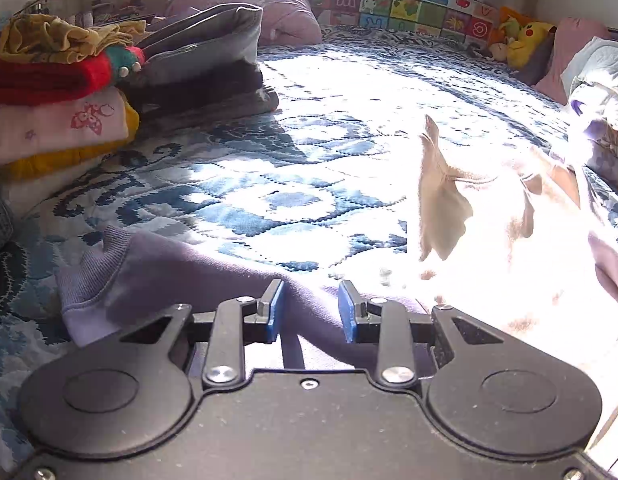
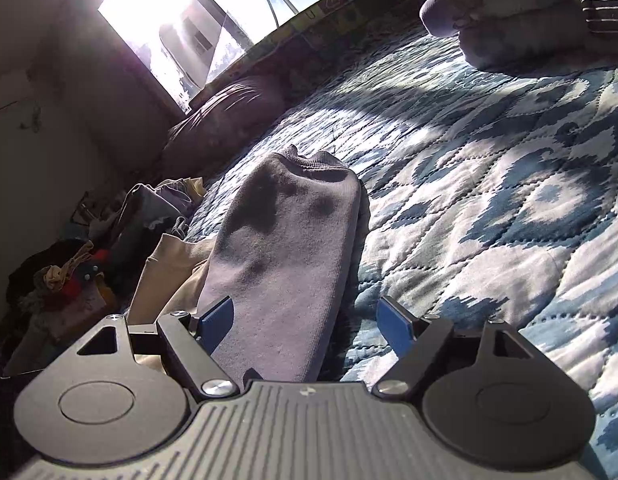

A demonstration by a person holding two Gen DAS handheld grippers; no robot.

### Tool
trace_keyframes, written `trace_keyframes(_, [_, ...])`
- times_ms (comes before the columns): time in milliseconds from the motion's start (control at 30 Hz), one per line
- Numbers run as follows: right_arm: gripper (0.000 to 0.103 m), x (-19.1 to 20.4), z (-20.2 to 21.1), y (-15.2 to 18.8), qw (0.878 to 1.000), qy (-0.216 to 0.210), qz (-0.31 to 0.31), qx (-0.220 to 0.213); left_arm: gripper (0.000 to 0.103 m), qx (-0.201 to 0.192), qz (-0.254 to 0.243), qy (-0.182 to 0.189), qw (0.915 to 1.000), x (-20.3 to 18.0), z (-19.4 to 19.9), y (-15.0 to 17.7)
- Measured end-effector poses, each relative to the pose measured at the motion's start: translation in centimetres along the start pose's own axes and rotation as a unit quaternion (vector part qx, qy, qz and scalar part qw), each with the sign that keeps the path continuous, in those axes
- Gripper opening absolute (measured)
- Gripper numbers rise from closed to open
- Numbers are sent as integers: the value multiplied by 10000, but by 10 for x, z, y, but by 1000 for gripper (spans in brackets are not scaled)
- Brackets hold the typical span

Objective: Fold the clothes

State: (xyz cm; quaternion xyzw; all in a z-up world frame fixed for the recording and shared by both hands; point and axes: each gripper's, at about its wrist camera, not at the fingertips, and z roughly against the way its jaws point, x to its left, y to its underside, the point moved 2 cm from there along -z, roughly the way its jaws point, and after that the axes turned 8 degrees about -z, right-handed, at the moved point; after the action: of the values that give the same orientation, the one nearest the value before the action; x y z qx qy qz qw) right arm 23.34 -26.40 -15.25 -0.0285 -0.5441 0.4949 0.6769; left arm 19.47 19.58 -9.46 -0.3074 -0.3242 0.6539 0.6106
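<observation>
A lavender sweatshirt [image 1: 157, 276] lies on the blue-and-white quilt [image 1: 309, 152]. In the left wrist view its ribbed cuff points left, and the cloth runs under my left gripper [image 1: 311, 310], whose blue pads stand apart over it. Washed out by sun, a cream garment [image 1: 449, 200] lies to the right. In the right wrist view the lavender sweatshirt [image 2: 285, 248] stretches away as a long sleeve, its near end between the spread fingers of my right gripper [image 2: 309, 320], which is open. The cream garment [image 2: 169, 272] shows left of it.
A stack of folded clothes [image 1: 61, 92] in red, pink and yellow sits at the left, with dark folded items [image 1: 205, 68] beside it. Pillows [image 1: 277, 12], an alphabet bumper [image 1: 389, 0] and plush toys [image 1: 525, 40] line the far edge. More bedding [image 2: 521, 20] lies far right.
</observation>
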Motion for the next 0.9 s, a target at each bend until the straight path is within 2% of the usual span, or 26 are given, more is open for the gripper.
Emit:
trace_keyframes(133, [78, -2, 1, -1, 10000, -48, -62, 12, 31, 32, 188, -48, 9998, -18, -14, 0])
trace_keyframes(200, [77, -3, 2, -3, 9999, -81, -90, 32, 31, -78, 423, -4, 9991, -28, -8, -4])
trace_keyframes(233, [77, -3, 2, -4, 9999, -92, -121, 40, 32, -119, 589, 97, 9981, -34, -5, -7])
trace_keyframes(300, [77, -4, 1, -6, 9997, -115, -212, 45, 47, -234, 891, 370, 9951, -48, -3, -10])
trace_keyframes(500, [75, -10, -2, -21, 9982, -199, -568, -77, 56, -668, 1581, 1452, 9744, -97, -8, -9])
trace_keyframes(667, [69, -25, -27, -51, 9940, -260, -1051, -122, 56, -277, 1828, 2063, 9609, -120, -35, 3])
trace_keyframes(767, [59, -35, -49, -68, 9910, -193, -1323, -93, 56, -329, 1824, 2118, 9596, -122, -40, 0])
trace_keyframes(900, [55, -42, -78, -87, 9871, -268, -1574, 51, 57, -428, 1843, 2183, 9574, -122, -46, -4])
